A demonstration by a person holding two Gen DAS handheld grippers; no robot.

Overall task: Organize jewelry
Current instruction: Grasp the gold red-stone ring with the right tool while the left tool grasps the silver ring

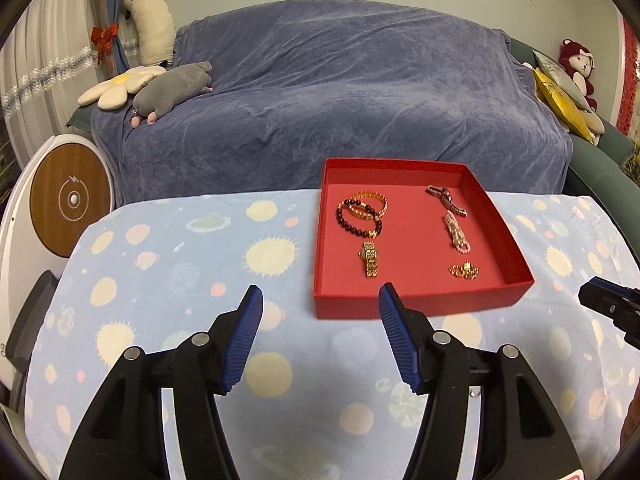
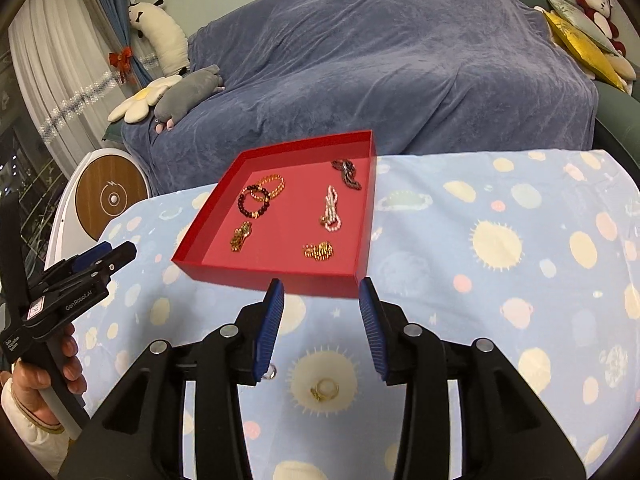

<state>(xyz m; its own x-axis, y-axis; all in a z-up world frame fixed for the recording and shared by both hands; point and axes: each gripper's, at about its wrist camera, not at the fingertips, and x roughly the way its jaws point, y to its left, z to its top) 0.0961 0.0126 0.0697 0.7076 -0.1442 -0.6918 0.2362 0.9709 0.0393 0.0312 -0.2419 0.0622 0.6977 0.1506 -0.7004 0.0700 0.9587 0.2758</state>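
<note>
A shallow red tray (image 1: 416,300) stands on the planet-print tablecloth. In it lie a dark bead bracelet (image 1: 357,220), an amber bracelet (image 1: 370,202), a gold watch (image 1: 370,258), a pearl bracelet (image 1: 457,234), a dark braided bracelet (image 1: 446,198) and a gold chain (image 1: 465,270). My left gripper (image 1: 320,289) hovers open before the tray's near left corner, nothing between its blue pads. My right gripper (image 2: 321,282) is open and empty in front of the tray (image 2: 280,276). Beneath it on the cloth lie a gold ring (image 2: 325,389) and a small silver ring (image 2: 272,372).
A sofa under a blue throw (image 1: 328,92) stands right behind the table, with plush toys (image 1: 172,88) and cushions (image 1: 560,96) at its ends. A round white and wood device (image 1: 68,200) sits at the left. A hand (image 2: 36,384) holds the left gripper's handle.
</note>
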